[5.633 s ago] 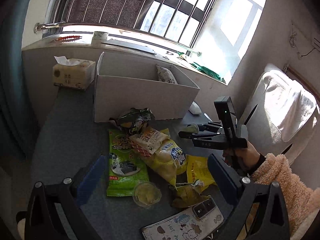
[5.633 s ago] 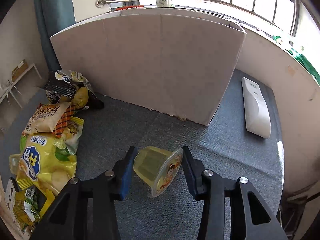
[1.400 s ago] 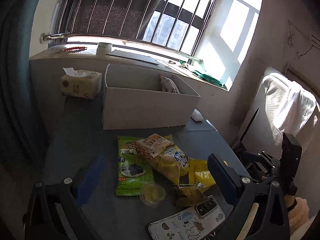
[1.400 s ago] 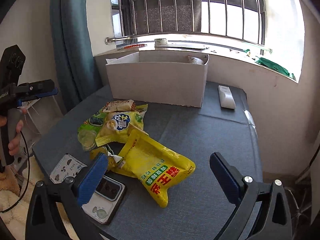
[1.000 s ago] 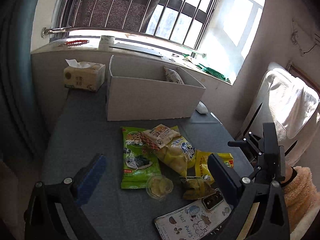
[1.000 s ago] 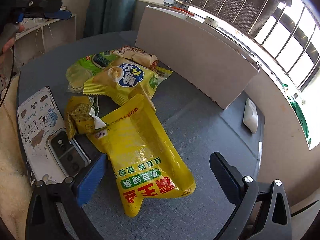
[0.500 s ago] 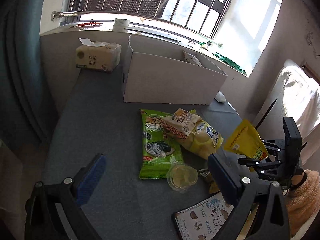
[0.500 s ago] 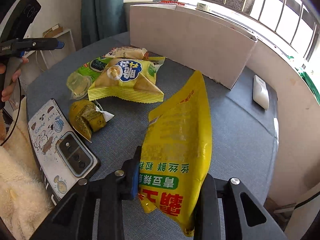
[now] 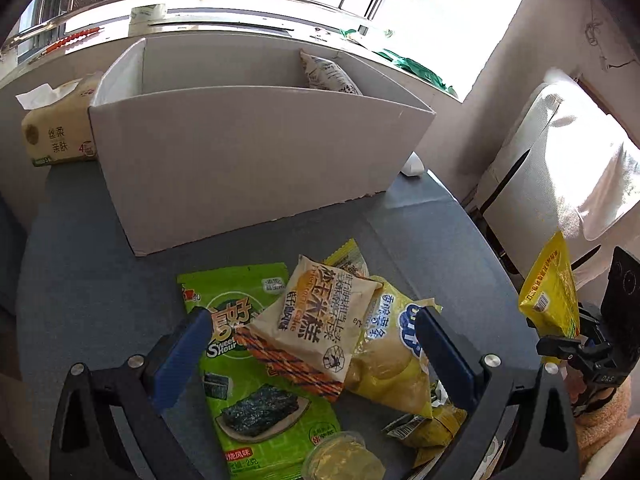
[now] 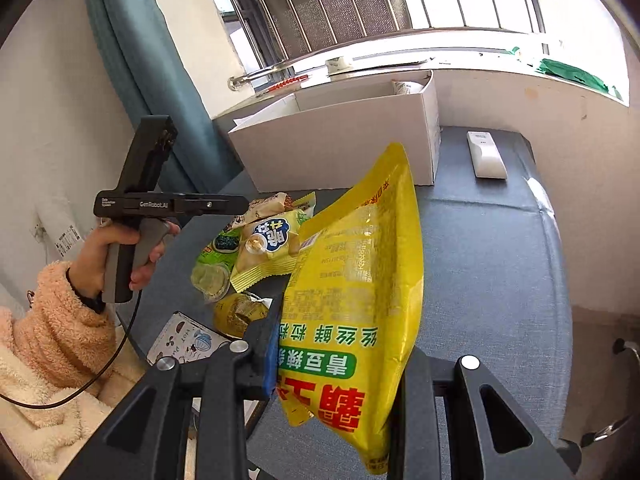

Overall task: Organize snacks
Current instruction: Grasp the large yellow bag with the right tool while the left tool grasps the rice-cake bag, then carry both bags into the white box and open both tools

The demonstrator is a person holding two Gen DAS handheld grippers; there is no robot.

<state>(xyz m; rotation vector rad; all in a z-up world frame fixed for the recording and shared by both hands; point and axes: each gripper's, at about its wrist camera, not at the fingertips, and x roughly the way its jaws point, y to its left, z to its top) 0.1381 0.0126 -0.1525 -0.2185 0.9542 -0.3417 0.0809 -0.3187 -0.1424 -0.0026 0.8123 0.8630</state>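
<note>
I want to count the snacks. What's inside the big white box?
One white snack bag leans in the white cardboard box's far corner. The front wall hides the bottom.

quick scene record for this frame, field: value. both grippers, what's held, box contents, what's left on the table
right gripper: shut on yellow snack bag, lifted off the table
left gripper: jaws open, empty, over the snack pile
cardboard box: open top, one white snack bag inside at its right end
left on table: green seaweed bag, rice cake pack, yellow chip bag, jelly cup, small crumpled packet
non-snacks: tissue pack, remote, phone
</note>
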